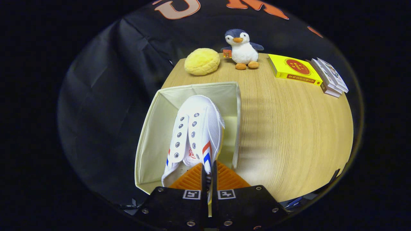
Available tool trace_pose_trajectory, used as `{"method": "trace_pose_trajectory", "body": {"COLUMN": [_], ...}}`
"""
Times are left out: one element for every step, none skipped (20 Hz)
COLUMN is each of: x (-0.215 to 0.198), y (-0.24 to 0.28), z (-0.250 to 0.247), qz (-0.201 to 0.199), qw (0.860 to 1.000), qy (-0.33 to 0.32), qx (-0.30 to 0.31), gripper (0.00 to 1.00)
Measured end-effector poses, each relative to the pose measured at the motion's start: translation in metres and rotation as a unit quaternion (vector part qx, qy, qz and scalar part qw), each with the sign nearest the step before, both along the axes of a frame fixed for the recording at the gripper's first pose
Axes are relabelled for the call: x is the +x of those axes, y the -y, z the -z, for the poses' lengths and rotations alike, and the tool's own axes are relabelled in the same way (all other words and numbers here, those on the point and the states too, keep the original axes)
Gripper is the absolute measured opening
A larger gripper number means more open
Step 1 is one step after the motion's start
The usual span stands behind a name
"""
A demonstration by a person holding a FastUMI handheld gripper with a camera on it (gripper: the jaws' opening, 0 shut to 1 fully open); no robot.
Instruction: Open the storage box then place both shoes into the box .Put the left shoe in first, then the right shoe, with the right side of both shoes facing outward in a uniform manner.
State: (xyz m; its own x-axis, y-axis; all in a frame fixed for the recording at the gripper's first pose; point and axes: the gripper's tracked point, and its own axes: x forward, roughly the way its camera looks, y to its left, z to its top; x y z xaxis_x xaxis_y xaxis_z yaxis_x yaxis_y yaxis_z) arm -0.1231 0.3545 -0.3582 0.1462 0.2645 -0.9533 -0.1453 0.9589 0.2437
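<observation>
Shoe gripped at the heel, hanging in the open storage box.

Gripper view — the gripper (208, 173) has its two fingers drawn almost together, both pressing on the heel rim of a white shoe (196, 131) with red and blue side stripes, toe pointing away from the fingers. The shoe sits inside the cream fabric storage box (151, 128), whose top is open; whether its sole touches the box floor cannot be told. The box stands at the left edge of the wooden tabletop (289, 128). Along the far edge lie a yellow plush bun (202, 61) and, just beside it, an upright penguin toy (242, 48). Toward the far right corner — a yellow book (293, 69), with a small stack of books (330, 77) just beside it.
</observation>
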Motion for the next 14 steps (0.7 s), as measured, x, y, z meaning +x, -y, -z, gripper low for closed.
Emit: {"method": "trace_pose_trajectory", "body": {"x": [0.0,0.001,-0.001,-0.002,-0.005,-0.008,-0.009,-0.008,-0.002,0.005,0.011,0.017,0.023,0.027], "y": [0.002,0.003,0.003,0.001,-0.001,-0.006,-0.009,-0.01,-0.012,-0.01,-0.008,-0.005,-0.005,-0.005], "z": [0.001,0.001,0.002,0.0,-0.001,-0.002,-0.005,-0.009,-0.011,-0.014,-0.019,-0.023,-0.031,-0.039], "qz": [-0.003,-0.006,-0.01,-0.012,-0.012,-0.009,-0.009,-0.012,-0.013,-0.011,-0.009,-0.008,-0.007,-0.005], "qw": [1.0,1.0,0.999,0.999,0.999,0.999,0.999,0.999,0.999,0.999,0.998,0.998,0.997,0.996], "qy": [0.004,0.008,0.01,0.011,0.011,0.01,0.011,0.017,0.03,0.043,0.054,0.065,0.076,0.087], "qx": [-0.011,-0.025,-0.04,-0.051,-0.051,-0.041,-0.034,-0.029,-0.027,-0.022,-0.017,-0.008,0.004,0.018], "gripper": [0.05,0.05,0.05,0.06,0.08,0.1,0.21,0.26,0.29,0.33,0.32,0.33,0.35,0.36]}}
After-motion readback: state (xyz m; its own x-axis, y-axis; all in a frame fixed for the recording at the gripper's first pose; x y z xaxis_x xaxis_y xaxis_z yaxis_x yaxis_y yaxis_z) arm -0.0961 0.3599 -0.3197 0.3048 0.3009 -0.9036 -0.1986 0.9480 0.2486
